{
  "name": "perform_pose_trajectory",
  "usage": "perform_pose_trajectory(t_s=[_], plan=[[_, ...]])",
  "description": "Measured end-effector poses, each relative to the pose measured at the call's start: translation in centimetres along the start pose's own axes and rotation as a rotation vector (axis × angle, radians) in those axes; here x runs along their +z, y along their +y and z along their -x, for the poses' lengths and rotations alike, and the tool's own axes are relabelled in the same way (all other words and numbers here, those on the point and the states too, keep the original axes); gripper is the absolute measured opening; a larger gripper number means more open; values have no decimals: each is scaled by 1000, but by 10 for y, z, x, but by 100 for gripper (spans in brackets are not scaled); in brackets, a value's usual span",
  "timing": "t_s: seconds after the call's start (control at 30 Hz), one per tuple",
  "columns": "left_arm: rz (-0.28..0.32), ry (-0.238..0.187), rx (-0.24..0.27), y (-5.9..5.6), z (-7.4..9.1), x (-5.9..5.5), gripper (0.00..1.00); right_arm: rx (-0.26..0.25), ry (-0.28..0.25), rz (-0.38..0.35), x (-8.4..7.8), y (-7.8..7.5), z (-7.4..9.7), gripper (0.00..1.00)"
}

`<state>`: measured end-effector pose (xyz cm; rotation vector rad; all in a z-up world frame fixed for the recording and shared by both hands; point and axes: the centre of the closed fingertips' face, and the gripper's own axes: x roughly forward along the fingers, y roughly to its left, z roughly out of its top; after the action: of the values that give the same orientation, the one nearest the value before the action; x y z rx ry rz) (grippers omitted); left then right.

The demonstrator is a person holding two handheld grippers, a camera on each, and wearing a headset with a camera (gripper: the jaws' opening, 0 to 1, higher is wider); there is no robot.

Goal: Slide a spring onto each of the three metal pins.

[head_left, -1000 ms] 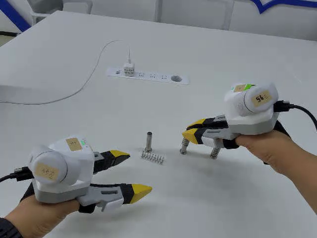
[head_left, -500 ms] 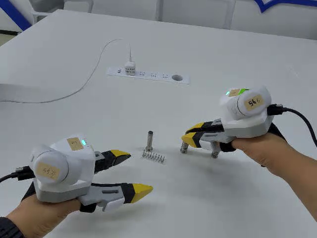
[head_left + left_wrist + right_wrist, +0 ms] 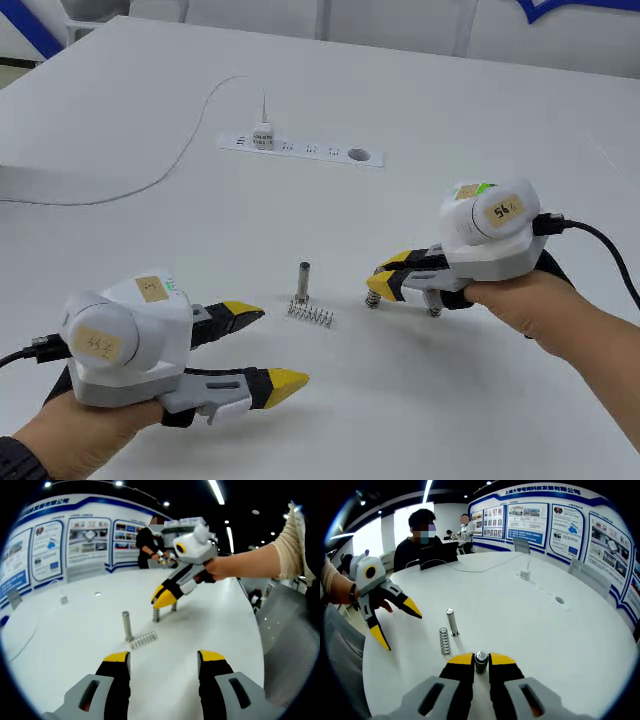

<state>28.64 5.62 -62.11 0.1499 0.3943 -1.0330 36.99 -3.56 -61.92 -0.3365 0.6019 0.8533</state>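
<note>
A bare metal pin (image 3: 302, 283) stands upright mid-table, with a loose spring (image 3: 310, 316) lying at its foot. To their right stand two pins with springs on them (image 3: 373, 297) (image 3: 435, 308). My right gripper (image 3: 383, 281) is low over the nearer one, its yellow jaws closed around that pin's top (image 3: 481, 657). My left gripper (image 3: 268, 347) hovers open near the front left, a short way from the bare pin (image 3: 127, 625) and the loose spring (image 3: 143, 639), with nothing between its jaws. From the right gripper view the bare pin (image 3: 452, 621) and spring (image 3: 443, 640) lie ahead to the left.
A white power strip (image 3: 300, 152) with a plug (image 3: 263, 135) and a thin cable (image 3: 170, 170) lies at the back of the table. A seated person (image 3: 422, 535) with a laptop is at the table's far side.
My right gripper has come down and slightly left, closing in on the top of the nearer sprung pin. The left gripper, the bare pin and the loose spring have not moved.
</note>
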Motion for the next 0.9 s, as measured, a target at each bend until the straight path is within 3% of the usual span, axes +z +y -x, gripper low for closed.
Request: perform_pose_trajectory(t_s=[0.9], plan=[[-4,-6,-1,0,0,3,55,-14,29,7,-15,2,8,17]])
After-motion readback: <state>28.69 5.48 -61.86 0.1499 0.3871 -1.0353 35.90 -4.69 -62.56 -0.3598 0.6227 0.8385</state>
